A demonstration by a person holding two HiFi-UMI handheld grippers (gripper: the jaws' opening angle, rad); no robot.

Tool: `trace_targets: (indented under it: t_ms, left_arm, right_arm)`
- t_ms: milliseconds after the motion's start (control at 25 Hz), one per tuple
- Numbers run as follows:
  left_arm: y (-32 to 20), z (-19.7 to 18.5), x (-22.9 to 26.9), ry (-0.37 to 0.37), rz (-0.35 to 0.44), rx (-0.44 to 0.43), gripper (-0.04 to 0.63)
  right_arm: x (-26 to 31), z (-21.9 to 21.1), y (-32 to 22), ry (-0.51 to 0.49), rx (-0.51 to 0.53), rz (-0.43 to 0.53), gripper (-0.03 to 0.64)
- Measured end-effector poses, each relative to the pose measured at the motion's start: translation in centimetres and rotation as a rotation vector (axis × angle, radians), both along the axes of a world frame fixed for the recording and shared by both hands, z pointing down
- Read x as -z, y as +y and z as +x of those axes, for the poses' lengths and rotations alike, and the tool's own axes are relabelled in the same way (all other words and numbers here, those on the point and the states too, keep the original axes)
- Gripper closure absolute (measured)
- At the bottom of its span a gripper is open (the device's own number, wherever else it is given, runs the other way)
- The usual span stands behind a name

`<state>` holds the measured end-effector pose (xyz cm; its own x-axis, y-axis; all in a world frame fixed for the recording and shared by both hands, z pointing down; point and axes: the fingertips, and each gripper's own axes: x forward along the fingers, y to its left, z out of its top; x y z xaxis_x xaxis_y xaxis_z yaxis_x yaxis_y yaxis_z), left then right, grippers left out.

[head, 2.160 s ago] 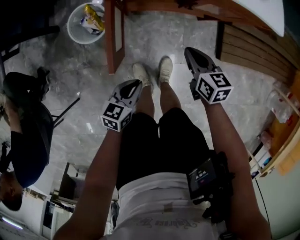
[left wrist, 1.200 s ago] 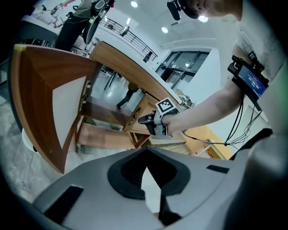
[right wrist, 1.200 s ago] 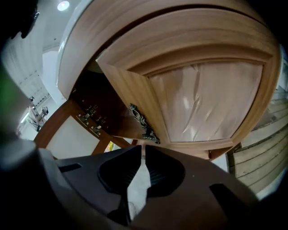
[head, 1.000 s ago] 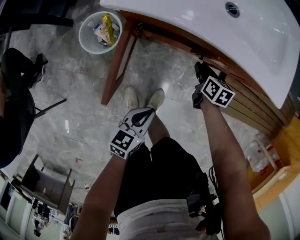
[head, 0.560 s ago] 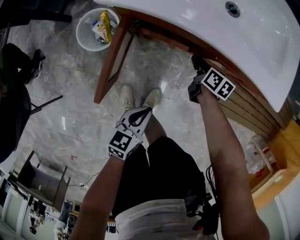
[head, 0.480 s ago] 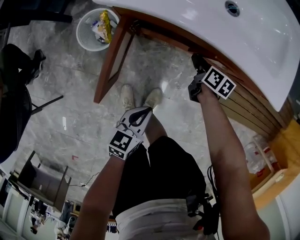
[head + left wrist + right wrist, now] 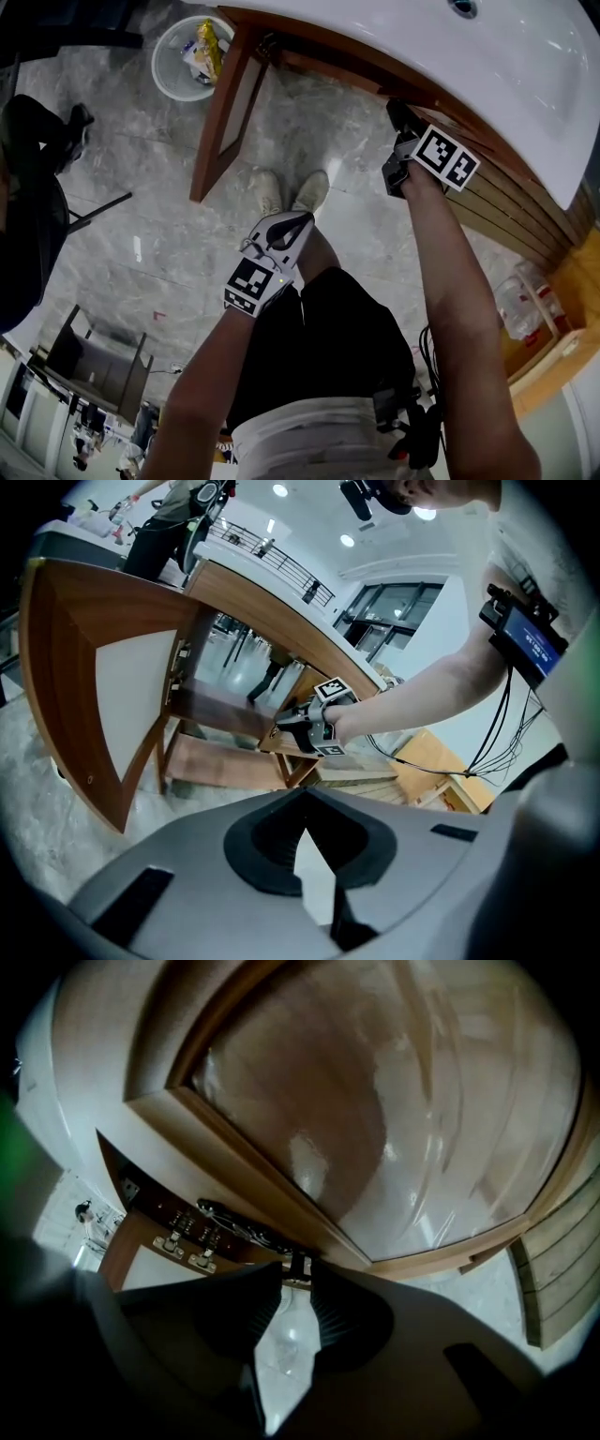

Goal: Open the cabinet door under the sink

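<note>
right tongs on the door handle under the sink

the right tongs (image 7: 398, 111) reach under the rim of the glossy white sink basin (image 7: 525, 84), against the brown wooden cabinet front. in the right gripper view their tips (image 7: 298, 1274) are drawn close and clamped on a small dark handle (image 7: 298, 1262) at the frame edge of a curved wooden door with a glossy brown panel (image 7: 309, 1101), which fills most of that view. further left, a second wooden door with a pale panel (image 7: 220, 112) stands swung out over the grey marble floor (image 7: 375, 216), its inner side showing in the left gripper view (image 7: 66, 667). the left tongs (image 7: 305, 218) hover above the person's legs, well apart from the cabinet; their tips (image 7: 302, 822) meet with nothing between them. a round white bin (image 7: 159, 75) with litter stands just beyond the open door
</note>
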<state>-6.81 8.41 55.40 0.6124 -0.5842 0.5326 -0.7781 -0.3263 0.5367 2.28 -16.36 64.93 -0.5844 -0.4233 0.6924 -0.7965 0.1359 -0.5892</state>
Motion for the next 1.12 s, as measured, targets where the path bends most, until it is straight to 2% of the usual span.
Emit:
trace_targets:
  t_ms: [440,680,1120]
  left_arm:
    - [2.0,-2.8,1.3,-0.006,0.011,-0.06,0.586]
    - [3.3,-3.4,0.9,0.001,0.01,-0.107,0.586]
    - [4.6,-5.0,0.8,0.004,0.035,-0.238,0.586]
  right_arm:
    - [0.0,0.4,3.4,0.002,0.028,0.048,0.515]
    - [0.1,0.9,5.5,-0.002,0.076,0.084,0.517]
    - [0.6,2.0,8.0,0.088,0.071,0.104,0.526]
